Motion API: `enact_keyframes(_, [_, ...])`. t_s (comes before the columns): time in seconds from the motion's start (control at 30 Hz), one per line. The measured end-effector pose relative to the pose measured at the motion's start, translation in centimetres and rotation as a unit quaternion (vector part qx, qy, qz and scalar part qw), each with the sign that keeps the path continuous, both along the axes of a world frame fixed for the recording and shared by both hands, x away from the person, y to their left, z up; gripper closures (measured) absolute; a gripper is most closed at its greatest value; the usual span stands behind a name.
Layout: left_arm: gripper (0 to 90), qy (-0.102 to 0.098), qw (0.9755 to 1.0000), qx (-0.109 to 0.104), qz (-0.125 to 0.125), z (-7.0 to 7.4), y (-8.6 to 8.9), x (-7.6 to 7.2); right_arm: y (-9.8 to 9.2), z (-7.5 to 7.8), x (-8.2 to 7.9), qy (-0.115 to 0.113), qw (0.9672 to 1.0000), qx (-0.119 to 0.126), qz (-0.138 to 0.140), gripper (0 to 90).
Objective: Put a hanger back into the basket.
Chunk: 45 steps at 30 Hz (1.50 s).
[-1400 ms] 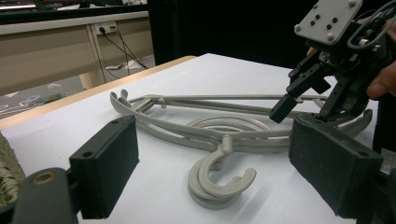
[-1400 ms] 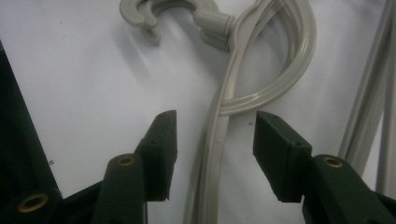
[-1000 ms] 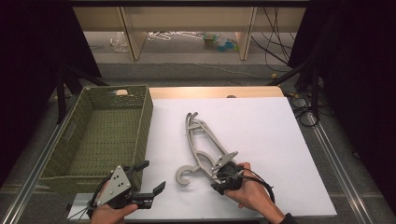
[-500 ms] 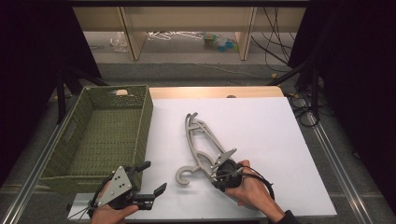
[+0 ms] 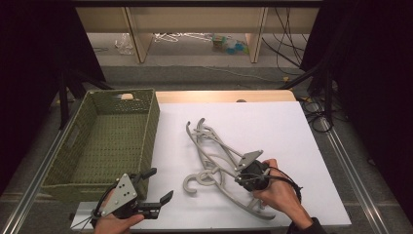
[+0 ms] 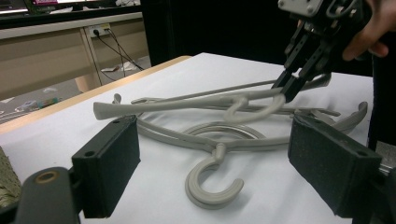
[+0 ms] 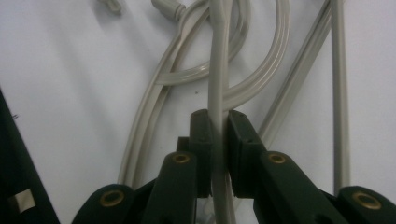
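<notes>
The right gripper (image 7: 218, 135) has just been closing and now pinches the thin bar of a grey hanger (image 5: 209, 146), lifted from the hanger pile (image 5: 253, 207) on the white table (image 5: 302, 146). The left gripper (image 5: 158, 187), spread wide, sits beside the green basket (image 5: 97, 146).

Shelf clutter (image 5: 226, 43) behind table too small to identify.

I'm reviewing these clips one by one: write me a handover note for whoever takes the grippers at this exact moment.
Right gripper: jaws have just been closing, now shut on the bar of one grey hanger, which sits raised above the rest of the pile in the left gripper view.
Left gripper: open, holding nothing, near the table's front edge.
Other hangers lie tangled on the white table.
Green basket on the left holds no hangers.
Done: one hanger gripped.
Left, probably: free it from the pile and move the hangers to the basket.
</notes>
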<state>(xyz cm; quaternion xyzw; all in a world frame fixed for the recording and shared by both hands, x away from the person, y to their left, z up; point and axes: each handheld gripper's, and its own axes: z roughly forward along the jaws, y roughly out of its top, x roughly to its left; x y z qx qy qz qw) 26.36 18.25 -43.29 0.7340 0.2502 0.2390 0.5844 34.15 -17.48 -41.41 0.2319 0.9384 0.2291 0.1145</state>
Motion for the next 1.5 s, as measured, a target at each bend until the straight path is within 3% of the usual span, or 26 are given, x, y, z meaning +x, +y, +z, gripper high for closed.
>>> enact_keyframes(0.1, [16.5,0.001,1.0,-0.004,0.002,0.0,0.0,-0.1,-0.3,0.6,-0.3,-0.018,0.9998,-0.005,0.009,82.4])
enact_keyframes(0.17, [16.7,-0.008,1.0,0.0,-0.001,0.0,0.0,-0.1,-0.7,0.9,-0.7,-0.029,0.9992,-0.007,0.024,82.4])
enact_keyframes(0.23, [16.9,-0.009,1.0,-0.001,-0.002,0.0,-0.2,-0.2,-1.1,1.3,-1.4,-0.029,0.9988,-0.004,0.04,82.4])
enact_keyframes(0.5, [19.1,-0.028,0.9987,0.038,-0.021,0.0,-1.6,-0.2,-1.6,2.0,-2.7,-0.021,0.9958,0.023,0.086,82.6])
enact_keyframes(0.6, [20.9,-0.028,0.9979,0.05,-0.03,-0.1,-2.7,0.2,-1.5,2.2,-2.9,-0.015,0.9944,0.029,0.101,82.6])
enact_keyframes(0.77, [24.3,-0.019,0.9951,0.089,-0.038,-1.0,-4.6,1.0,-1.4,2.5,-3.3,-0.01,0.9931,0.034,0.112,82.7])
enact_keyframes(1.03, [31.9,-0.039,0.986,0.146,-0.07,-1.4,-7.2,2.2,-1.0,2.8,-3.9,-0.007,0.9897,0.043,0.136,82.7])
enact_keyframes(1.07, [33.5,-0.045,0.9834,0.156,-0.08,-1.3,-7.4,2.4,-1.0,2.8,-4.0,-0.006,0.9892,0.043,0.14,82.7])
enact_keyframes(1.13, [35.8,-0.053,0.9807,0.167,-0.088,-1.3,-7.6,2.5,-1.0,2.8,-4.1,-0.007,0.9882,0.042,0.147,82.7])
enact_keyframes(1.2, [38.5,-0.063,0.9755,0.186,-0.099,-1.2,-7.8,2.7,-0.9,2.9,-4.2,-0.008,0.9872,0.038,0.155,82.7])
enact_keyframes(1.23, [40.8,-0.073,0.9713,0.201,-0.104,-1.2,-7.8,2.8,-0.8,2.9,-4.3,-0.006,0.9863,0.035,0.161,82.7])
enact_keyframes(1.27, [40.8,-0.071,0.9699,0.204,-0.112,-1.2,-7.9,2.8,-0.8,2.9,-4.3,-0.006,0.9863,0.035,0.161,82.7])
enact_keyframes(1.33, [46.8,-0.073,0.9634,0.223,-0.13,-1.3,-8.0,3.0,-0.6,2.9,-4.4,-0.002,0.9847,0.036,0.171,82.7])
enact_keyframes(1.37, [49.6,-0.073,0.9634,0.223,-0.13,-1.3,-8.0,3.0,-0.6,2.9,-4.4,-0.002,0.9847,0.036,0.171,82.7])
enact_keyframes(1.43, [51.3,-0.077,0.9587,0.235,-0.141,-1.5,-8.2,3.0,-0.6,2.8,-4.4,0.0,0.9836,0.036,0.177,82.7])
enact_keyframes(1.47, [52.5,-0.082,0.9546,0.245,-0.149,-1.4,-8.2,3.1,-0.5,2.7,-4.4,0.001,0.983,0.035,0.18,82.7])
enact_keyframes(1.5, [56.8,-0.077,0.9528,0.248,-0.157,-1.5,-8.3,3.1,-0.6,2.6,-4.4,0.002,0.9827,0.034,0.182,82.7])
